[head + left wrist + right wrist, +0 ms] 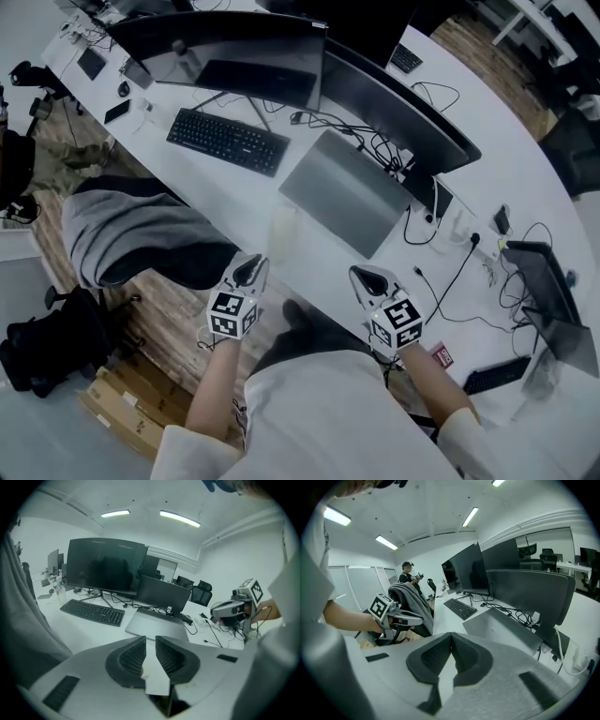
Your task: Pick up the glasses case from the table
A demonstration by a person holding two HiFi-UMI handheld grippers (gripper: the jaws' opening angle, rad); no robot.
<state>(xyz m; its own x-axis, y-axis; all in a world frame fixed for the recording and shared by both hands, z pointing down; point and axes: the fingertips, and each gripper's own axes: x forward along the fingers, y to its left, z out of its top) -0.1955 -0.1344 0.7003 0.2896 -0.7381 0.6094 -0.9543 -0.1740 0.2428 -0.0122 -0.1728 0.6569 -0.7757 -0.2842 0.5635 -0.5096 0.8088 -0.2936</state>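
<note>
A pale oblong thing point(282, 231), faint against the white table point(187, 187), lies near the front edge between the keyboard and the laptop; it may be the glasses case, but I cannot tell for sure. Neither gripper view shows it clearly. My left gripper point(250, 268) hovers just short of the table's edge, jaws all but together with nothing between them point(150, 641). My right gripper point(367, 278) hangs beside it to the right, its tips touching and empty point(451, 641). Each gripper shows in the other's view: the right one point(229, 609) and the left one point(401, 617).
A black keyboard point(228, 141) and a closed grey laptop point(347, 192) lie beyond the grippers, with dark monitors point(234, 52) and tangled cables point(394, 150) behind. A chair draped with a grey jacket point(141, 234) stands left. A person point(408, 573) stands far off.
</note>
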